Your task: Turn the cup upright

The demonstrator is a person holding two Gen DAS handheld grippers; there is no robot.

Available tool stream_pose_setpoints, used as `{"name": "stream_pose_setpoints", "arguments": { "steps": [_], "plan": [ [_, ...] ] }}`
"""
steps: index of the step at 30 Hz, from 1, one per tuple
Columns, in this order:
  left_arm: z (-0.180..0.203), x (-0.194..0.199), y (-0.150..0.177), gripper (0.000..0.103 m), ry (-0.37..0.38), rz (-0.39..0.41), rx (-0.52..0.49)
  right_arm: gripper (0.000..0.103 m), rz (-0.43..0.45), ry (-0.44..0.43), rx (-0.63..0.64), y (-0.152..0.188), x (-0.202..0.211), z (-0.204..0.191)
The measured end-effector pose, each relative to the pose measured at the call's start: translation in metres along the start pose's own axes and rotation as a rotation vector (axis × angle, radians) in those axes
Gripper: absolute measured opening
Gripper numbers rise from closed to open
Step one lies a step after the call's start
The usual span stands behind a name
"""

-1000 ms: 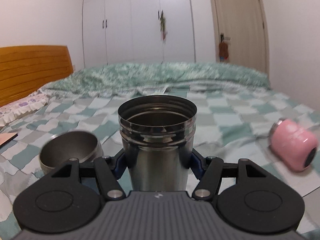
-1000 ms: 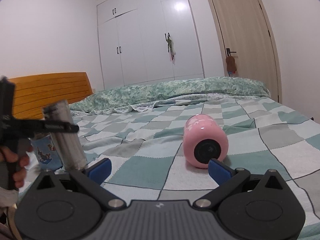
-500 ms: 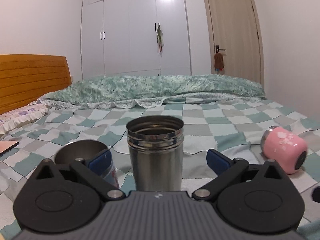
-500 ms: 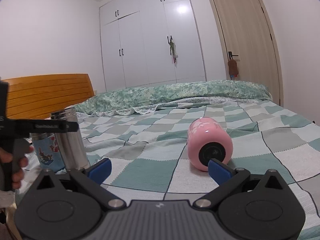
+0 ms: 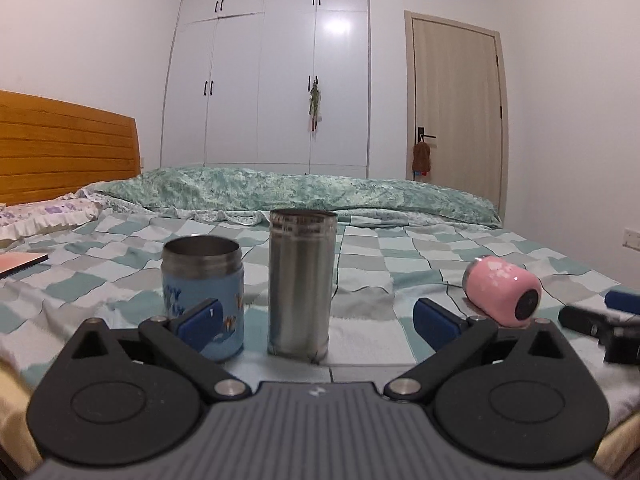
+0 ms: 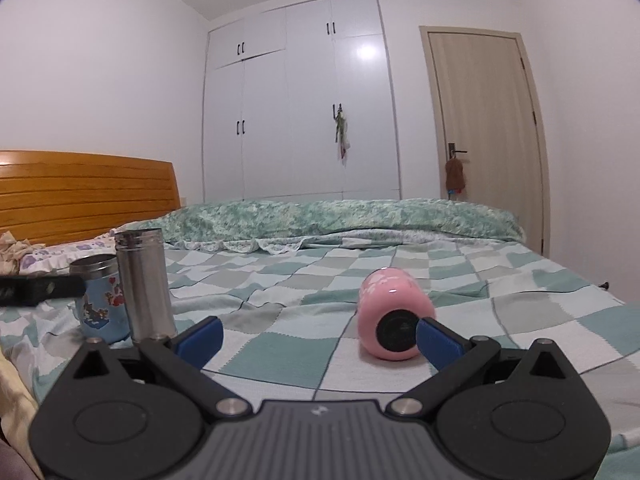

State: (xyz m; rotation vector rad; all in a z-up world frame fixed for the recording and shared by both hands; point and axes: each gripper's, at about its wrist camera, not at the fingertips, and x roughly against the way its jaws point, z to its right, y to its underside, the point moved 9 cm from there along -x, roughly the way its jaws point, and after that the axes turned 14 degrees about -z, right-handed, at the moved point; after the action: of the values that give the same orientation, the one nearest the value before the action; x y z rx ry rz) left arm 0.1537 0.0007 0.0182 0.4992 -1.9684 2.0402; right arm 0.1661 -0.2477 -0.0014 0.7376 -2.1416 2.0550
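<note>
Both grippers gape empty: the left gripper faces an upright steel tumbler, blue cup beside it; the pink cup lies toppled well right, before the right gripper.

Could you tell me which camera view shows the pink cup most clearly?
The right wrist view: the pink cup lies on its side near the middle, large, black base towards the camera. The left wrist view shows it smaller, far right.

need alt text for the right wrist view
A pink cup with a black base lies on its side on a checked bedspread, just ahead of the open right gripper. A tall steel cup and a blue cartoon-print cup stand upright at left.
</note>
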Motion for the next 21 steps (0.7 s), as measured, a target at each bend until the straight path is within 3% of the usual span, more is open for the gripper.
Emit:
{"name": "stream_pose_setpoints", "arguments": {
  "steps": [8, 21],
  "plan": [
    [0.000, 0.024, 0.018, 0.103, 0.007, 0.060, 0.003, 0.103, 0.026, 0.034, 0.009, 0.011, 0.032, 0.005],
    [-0.008, 0.026, 0.036, 0.103, -0.019, 0.057, 0.011, 0.103, 0.021, 0.050, 0.047, 0.021, 0.045, -0.006]
  ]
}}
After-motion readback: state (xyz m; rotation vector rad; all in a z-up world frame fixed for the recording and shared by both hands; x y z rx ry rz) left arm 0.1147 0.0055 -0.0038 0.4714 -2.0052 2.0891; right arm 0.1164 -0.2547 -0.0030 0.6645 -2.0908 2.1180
